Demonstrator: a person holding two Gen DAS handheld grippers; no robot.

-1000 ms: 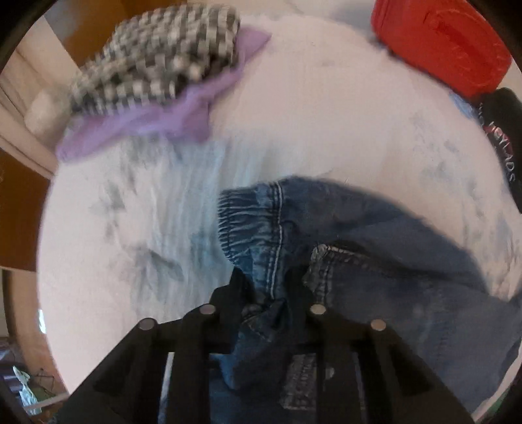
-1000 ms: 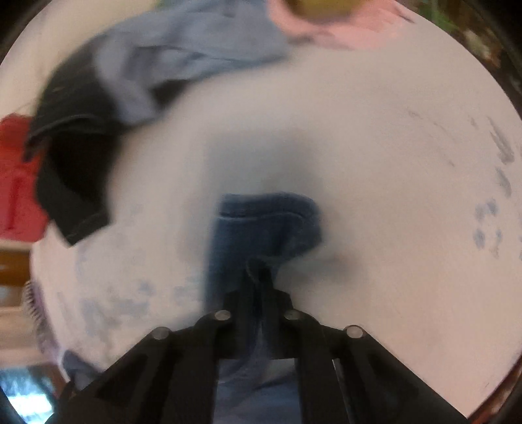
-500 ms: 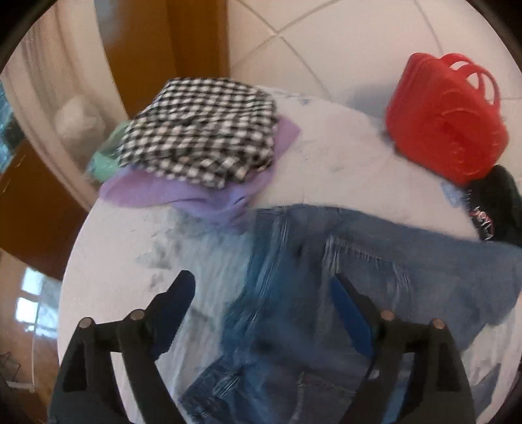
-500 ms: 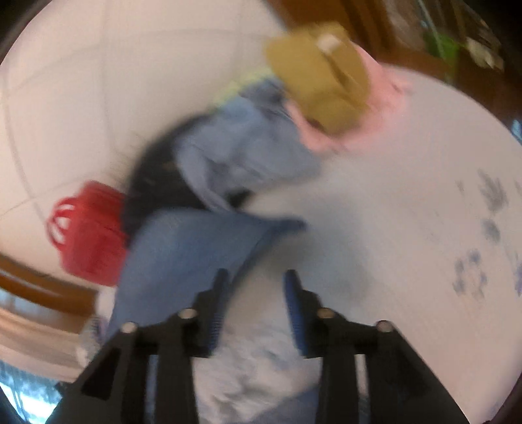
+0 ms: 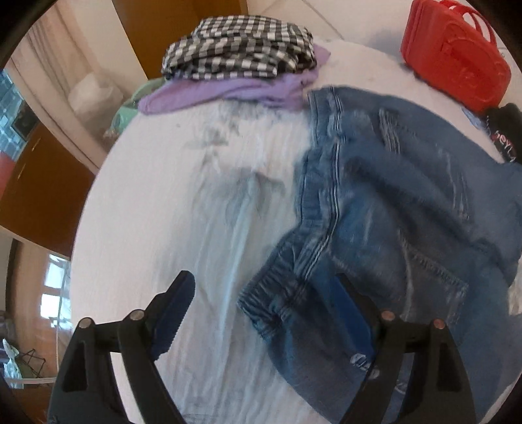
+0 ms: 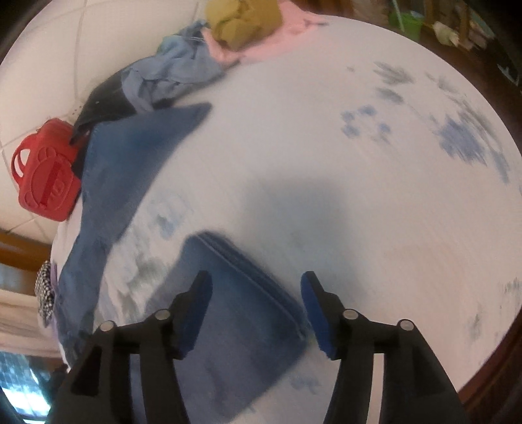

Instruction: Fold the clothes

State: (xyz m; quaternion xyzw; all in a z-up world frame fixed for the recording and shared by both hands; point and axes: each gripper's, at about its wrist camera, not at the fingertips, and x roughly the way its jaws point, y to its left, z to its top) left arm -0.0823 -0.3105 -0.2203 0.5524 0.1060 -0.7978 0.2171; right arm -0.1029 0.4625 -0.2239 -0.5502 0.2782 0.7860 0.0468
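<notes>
Two grippers, jaws apart; one jeans (image 5: 385, 208).

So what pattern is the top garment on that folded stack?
Black-and-white check on the top garment, clearest in the left wrist view.

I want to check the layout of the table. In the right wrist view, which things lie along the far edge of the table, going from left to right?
Red basket → black garment → light blue garment → mustard-coloured folded garment, lying on a pink one.
</notes>
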